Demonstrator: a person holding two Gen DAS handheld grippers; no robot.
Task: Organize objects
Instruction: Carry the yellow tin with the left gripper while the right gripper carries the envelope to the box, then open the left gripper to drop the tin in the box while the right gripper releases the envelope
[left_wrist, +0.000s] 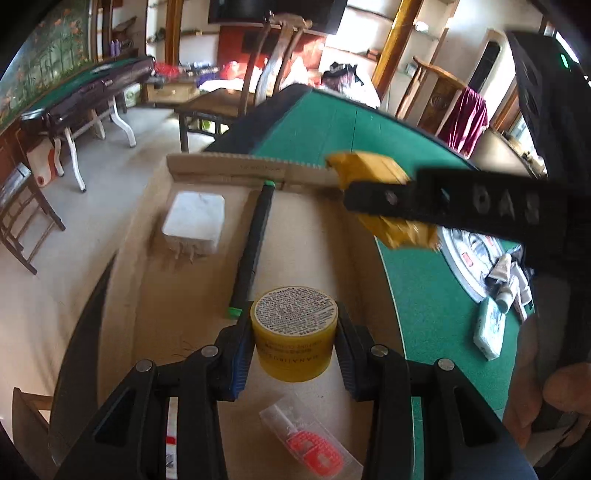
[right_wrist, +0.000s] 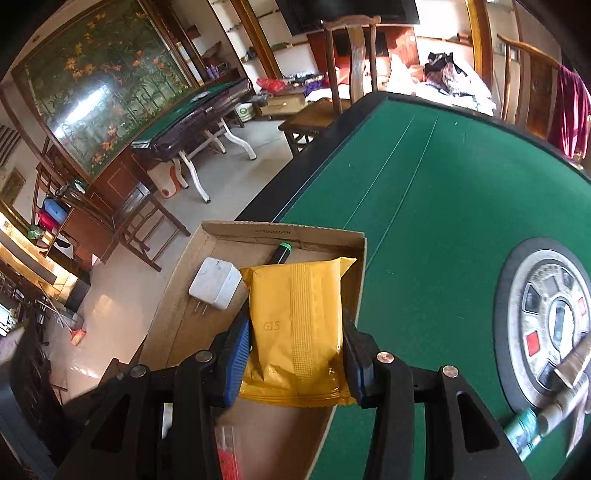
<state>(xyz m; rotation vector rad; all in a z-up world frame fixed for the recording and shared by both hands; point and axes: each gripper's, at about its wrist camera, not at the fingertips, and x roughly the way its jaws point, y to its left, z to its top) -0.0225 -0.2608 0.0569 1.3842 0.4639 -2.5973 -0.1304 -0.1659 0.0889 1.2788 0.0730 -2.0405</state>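
- The left gripper (left_wrist: 294, 345) is seen closed on a round yellow jar (left_wrist: 294, 332), which is pinched between the blue pads (left_wrist: 242, 354) with its printed base turned upward.
- The jar is held above the floor of a shallow cardboard box (left_wrist: 207, 280), near the box's near end.
- The right gripper (right_wrist: 295, 354) is seen clamped on a yellow snack packet (right_wrist: 295, 328), stamped "G15", gripped by its long sides.
- In the left wrist view, the same packet (left_wrist: 373, 173) is seen at the box's far right corner, partly hidden by the black finger (left_wrist: 443, 203) of the right gripper.
- Inside the box, a white plug adapter (left_wrist: 194, 223) is seen lying to the left, its prongs pointing toward the camera.
- A black pen with green ends (left_wrist: 253, 247) is laid lengthwise beside the adapter, apart from it, one end near the far wall and the other just behind the jar.
- A clear packet with red contents (left_wrist: 310, 445) is seen below the left gripper, on the box floor.
- The box is set at the left edge of a green felt table (right_wrist: 443, 206).
- A round control panel (right_wrist: 550, 325) is set into the felt to the right, with small tubes (right_wrist: 554, 410) and a green-capped item lying across its lower edge.
- A white tissue pack (left_wrist: 489, 328) is seen on the felt near that clutter.
- Part of a person's hand (left_wrist: 546, 402) is visible at the lower right of the left wrist view.
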